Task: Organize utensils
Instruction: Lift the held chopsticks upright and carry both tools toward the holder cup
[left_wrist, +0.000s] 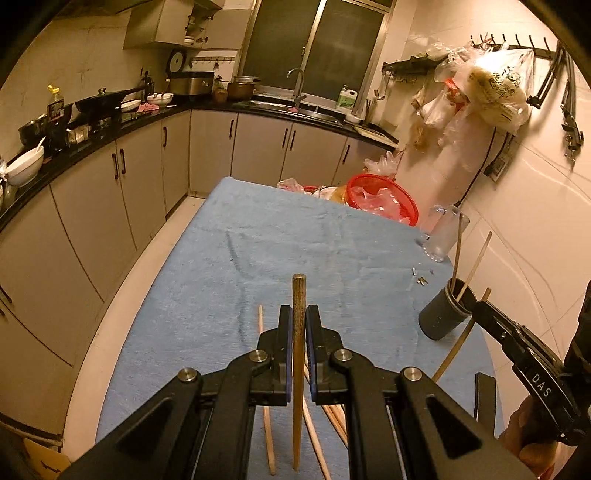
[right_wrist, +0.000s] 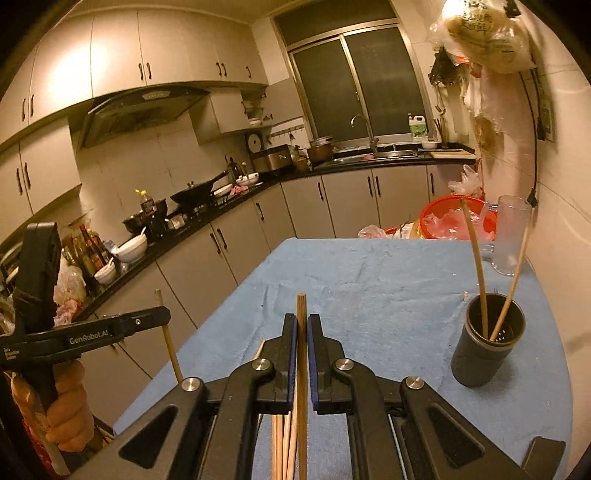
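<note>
In the left wrist view my left gripper (left_wrist: 298, 312) is shut on a dark-tipped wooden chopstick (left_wrist: 298, 288) that stands upright between its pads, above the blue cloth (left_wrist: 258, 240). Several loose chopsticks (left_wrist: 266, 424) lie on the cloth beneath it. To the right stands a dark cylindrical holder (left_wrist: 441, 317) with two chopsticks in it. My right gripper (left_wrist: 478, 308) hovers beside its rim. In the right wrist view the right gripper (right_wrist: 302, 319) is shut on a pale chopstick (right_wrist: 301, 304). The holder (right_wrist: 484, 354) stands ahead to the right. My left gripper (right_wrist: 164, 315) shows at far left, held by a hand.
A red basket (left_wrist: 384, 199) with plastic bags and a glass mug (left_wrist: 443, 232) stand at the table's far right, against the tiled wall. Small scraps (left_wrist: 421, 277) lie near the holder. Left of the table runs a floor gap, then cabinets and a crowded counter.
</note>
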